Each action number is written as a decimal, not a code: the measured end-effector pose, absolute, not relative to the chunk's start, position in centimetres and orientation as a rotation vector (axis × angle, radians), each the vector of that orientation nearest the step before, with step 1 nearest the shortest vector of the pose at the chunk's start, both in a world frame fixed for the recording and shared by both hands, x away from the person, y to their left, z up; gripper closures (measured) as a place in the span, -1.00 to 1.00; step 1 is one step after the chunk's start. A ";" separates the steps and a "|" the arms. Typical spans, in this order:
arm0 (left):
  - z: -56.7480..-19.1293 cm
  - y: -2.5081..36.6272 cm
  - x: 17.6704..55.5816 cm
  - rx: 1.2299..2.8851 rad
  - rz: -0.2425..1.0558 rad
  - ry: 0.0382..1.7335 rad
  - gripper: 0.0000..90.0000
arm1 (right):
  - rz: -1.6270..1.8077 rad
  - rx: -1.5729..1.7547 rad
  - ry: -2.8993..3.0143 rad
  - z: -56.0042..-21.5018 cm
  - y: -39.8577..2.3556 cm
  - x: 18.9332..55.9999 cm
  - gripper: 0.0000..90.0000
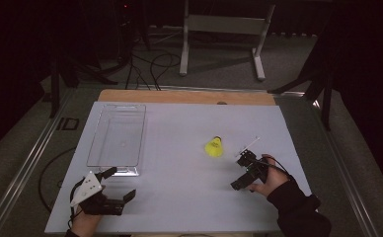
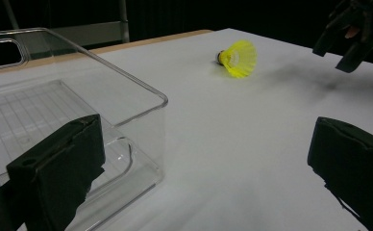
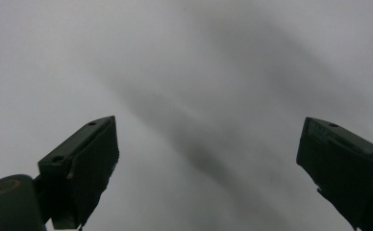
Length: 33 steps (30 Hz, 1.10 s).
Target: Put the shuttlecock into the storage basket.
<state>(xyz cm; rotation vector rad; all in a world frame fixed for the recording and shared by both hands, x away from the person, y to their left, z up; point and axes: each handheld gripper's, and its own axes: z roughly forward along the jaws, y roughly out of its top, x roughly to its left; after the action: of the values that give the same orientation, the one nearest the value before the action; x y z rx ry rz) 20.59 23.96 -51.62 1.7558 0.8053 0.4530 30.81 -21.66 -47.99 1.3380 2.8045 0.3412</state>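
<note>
At ten o'clock of right gripper [image 1: 241, 170]: shuttlecock [image 1: 213, 146] lying loose, probably untouched; still needing binning in tray [image 1: 94, 148]. Both claws gaping wide, holding nothing.

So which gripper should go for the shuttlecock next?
The right gripper, probably. It is open and empty, just beside the shuttlecock on the table's right half. The left gripper, also open, sits farther off at the near end of the clear bin.
</note>
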 end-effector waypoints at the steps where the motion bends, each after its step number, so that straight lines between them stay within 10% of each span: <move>1: -51.6 24.0 20.6 1.756 0.452 0.805 -1.00 | 0.344 1.347 2.795 -48.1 -21.5 31.2 -0.83; 33: -51.7 24.0 20.7 1.757 0.442 0.802 -1.00 | 0.439 1.368 2.747 -48.2 -17.6 37.0 -0.59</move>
<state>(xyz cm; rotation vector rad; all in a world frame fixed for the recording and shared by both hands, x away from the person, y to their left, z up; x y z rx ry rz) 20.65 24.00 -51.70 1.7570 0.8018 0.4416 36.99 -17.63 -48.22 1.3675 2.7471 0.4394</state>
